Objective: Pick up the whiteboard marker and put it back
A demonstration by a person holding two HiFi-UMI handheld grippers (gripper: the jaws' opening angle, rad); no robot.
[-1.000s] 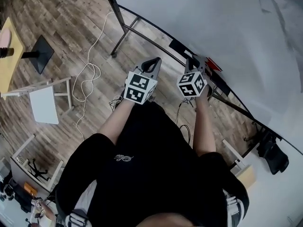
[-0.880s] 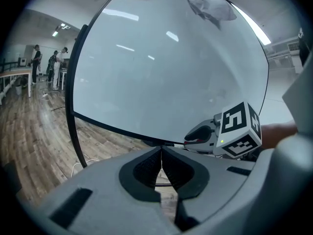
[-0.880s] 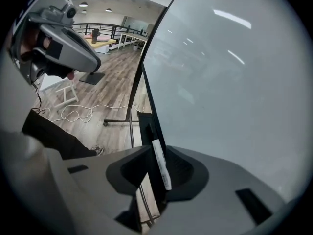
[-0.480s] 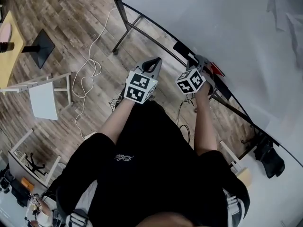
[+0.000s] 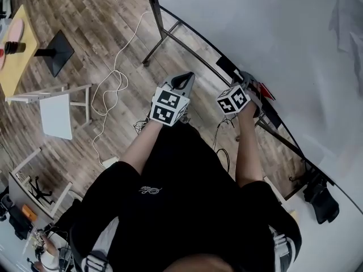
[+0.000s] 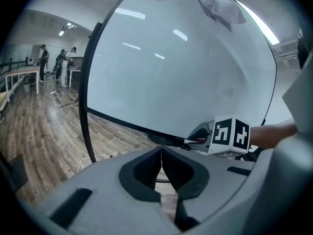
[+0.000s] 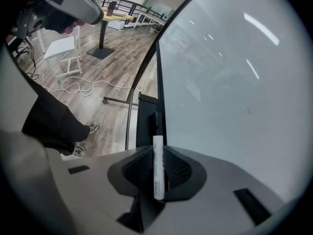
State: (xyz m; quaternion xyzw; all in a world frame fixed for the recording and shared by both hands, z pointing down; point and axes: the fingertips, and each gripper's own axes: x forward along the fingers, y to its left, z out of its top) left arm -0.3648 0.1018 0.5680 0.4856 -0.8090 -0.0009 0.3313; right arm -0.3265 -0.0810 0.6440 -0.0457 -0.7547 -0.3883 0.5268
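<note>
Right tool (image 7: 157, 150) is clamping the whiteboard marker (image 7: 158, 180) by its barrel, cap end pointing at the board's tray (image 7: 145, 116). Left tool (image 6: 161, 155) is sitting shut, empty. Risk: releasing w/ marker misaligned, it's likely rolling off the ledge.

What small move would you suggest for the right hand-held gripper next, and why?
Probably ease the right hand-held gripper down until the white whiteboard marker with its black cap lies along the black tray under the white whiteboard, before opening. Its jaws are clamped on the marker, which lines up with the tray but seems not to rest on it yet.
</note>
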